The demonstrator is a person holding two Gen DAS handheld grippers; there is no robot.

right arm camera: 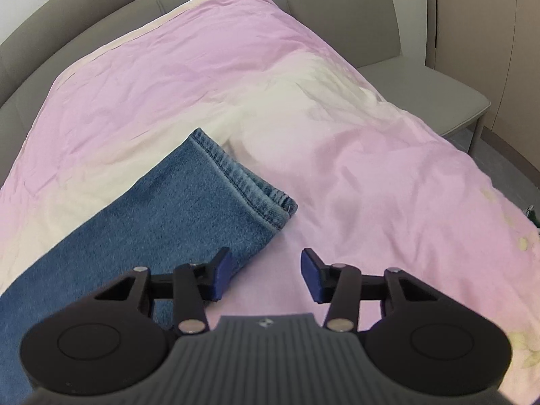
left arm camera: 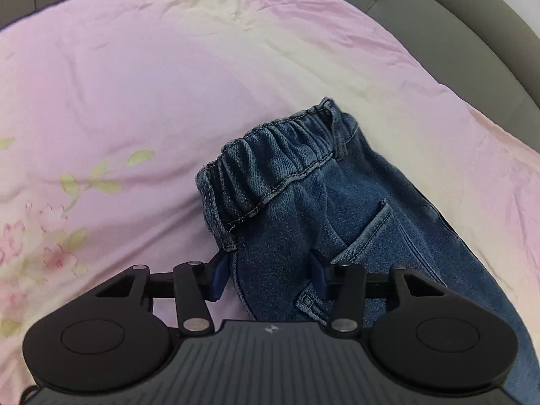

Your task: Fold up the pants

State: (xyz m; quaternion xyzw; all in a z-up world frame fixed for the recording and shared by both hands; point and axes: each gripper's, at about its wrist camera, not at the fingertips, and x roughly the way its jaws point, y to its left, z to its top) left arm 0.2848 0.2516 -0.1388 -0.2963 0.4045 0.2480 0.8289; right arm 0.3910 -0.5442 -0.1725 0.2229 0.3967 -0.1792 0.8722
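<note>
Small blue denim pants (left arm camera: pixel 303 202) with an elastic waistband (left arm camera: pixel 270 155) and a back pocket lie on a pink sheet (left arm camera: pixel 152 67). My left gripper (left arm camera: pixel 270 270) has its blue pads on either side of a raised fold of denim just below the waistband, jaws still wide; whether they pinch it is unclear. In the right wrist view the leg end with its stitched hem (right arm camera: pixel 243 179) lies flat. My right gripper (right arm camera: pixel 266 273) is open and empty, just right of the leg's edge, above the sheet.
The pink sheet with a floral print (left arm camera: pixel 50 236) covers a soft surface. A grey padded backrest (left arm camera: pixel 472 33) curves behind it. A grey chair (right arm camera: pixel 388 50) stands at the far right in the right wrist view.
</note>
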